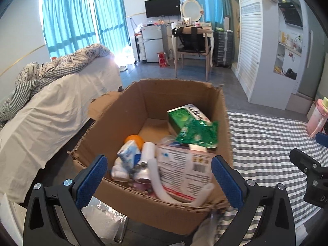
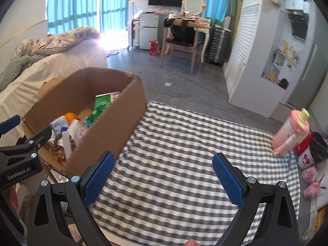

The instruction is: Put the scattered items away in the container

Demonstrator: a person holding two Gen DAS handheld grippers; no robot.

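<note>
Looks mostly done tbh. The cardboard box (image 1: pixel 143 106) is already pretty full: green carton (image 1: pixel 180 116) leaning on the far right wall inside, a crinkly green packet (image 1: pixel 196 133) slumped just in front of it, an orange (image 1: pixel 135 140) near the middle, a small blue/white tissue pack (image 1: pixel 128 151) touching it, a white roll (image 1: pixel 148 150) beside that, and a big flat pink-and-white box w/ a barcode (image 1: pixel 182 168) propped at the box's near wall. There's also a white curved tube thing (image 1: pixel 162 192) hanging over the near edge, can't tell what it is. Both tools are empty. Left tool (image 1: pixel 160 180) is spread wide, hovering right above the box's near rim w/ nothing between the pads. Right tool (image 2: pixel 163 181) is also fully released, over the gingham cloth (image 2: pixel 184 143) to the right of the box, nothing held. That cloth looks bare from the box all the way across, so the scatter zone seems cleared imo. What's left, if anything: a pink bottle w/ yellow cap (image 2: pixel 291 131) at the cloth's far right edge, well apart from the box, plus a red-lidded tub (image 2: pixel 305 153) and some pink bits just beyond it. Can't tell if those count as scattered items or just live there. If they do, the pink bottle's prob next and it's the right tool's job, being on that side.
</note>
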